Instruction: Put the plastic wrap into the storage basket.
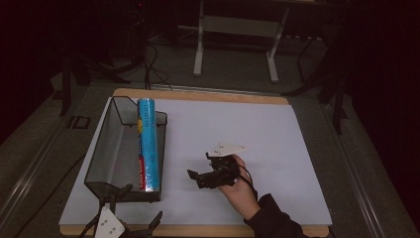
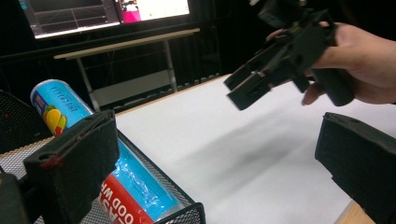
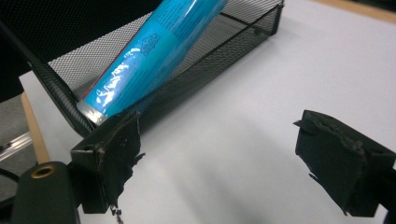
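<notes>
A long blue snack can lies lengthwise in a black wire-mesh basket on the left of the white table. A hand holds my right gripper mid-table, right of the basket and pointing left toward it. Its jaws stand open with nothing between them. In the right gripper view the can and basket lie ahead, above the left jaw. My left gripper sits at the table's near edge by the basket's near end, open and empty. Its own view shows the can and the right gripper.
The white tabletop has a wooden rim at the near and far edges. Behind the table stands a metal table frame on a grey floor with cables. Lit monitors glow at the back in the left gripper view.
</notes>
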`<state>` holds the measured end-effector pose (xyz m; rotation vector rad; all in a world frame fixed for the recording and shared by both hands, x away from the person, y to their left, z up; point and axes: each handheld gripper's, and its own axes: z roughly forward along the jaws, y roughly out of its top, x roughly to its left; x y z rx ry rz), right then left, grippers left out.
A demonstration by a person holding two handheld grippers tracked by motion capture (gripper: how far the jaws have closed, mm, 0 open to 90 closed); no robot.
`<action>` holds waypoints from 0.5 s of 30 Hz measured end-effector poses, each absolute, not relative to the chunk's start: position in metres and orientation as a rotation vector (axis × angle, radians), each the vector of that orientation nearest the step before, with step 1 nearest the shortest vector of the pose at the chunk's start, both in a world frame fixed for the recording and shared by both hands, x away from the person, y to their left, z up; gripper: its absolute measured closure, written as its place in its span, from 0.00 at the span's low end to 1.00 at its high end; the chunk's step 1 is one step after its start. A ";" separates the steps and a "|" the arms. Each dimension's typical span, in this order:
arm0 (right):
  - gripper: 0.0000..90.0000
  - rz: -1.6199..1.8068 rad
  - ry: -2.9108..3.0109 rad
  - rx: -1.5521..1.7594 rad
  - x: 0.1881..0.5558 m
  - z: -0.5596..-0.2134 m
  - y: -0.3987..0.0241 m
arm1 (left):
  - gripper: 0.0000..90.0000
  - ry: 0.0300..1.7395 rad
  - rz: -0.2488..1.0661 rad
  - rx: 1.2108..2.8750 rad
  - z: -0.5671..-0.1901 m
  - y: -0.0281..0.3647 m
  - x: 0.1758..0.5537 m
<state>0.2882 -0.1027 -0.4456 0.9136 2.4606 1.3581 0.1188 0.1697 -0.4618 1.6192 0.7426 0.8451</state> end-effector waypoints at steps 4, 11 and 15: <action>0.15 1.343 2.454 0.894 0.280 -0.446 -0.117 | 0.00 0.742 0.841 1.620 -0.462 0.170 0.119; 0.15 1.378 2.406 0.936 0.275 -0.449 -0.146 | 0.00 0.742 0.839 1.620 -0.462 0.169 0.119; 0.15 1.409 2.407 0.937 0.270 -0.451 -0.160 | 0.00 0.742 0.844 1.622 -0.462 0.168 0.120</action>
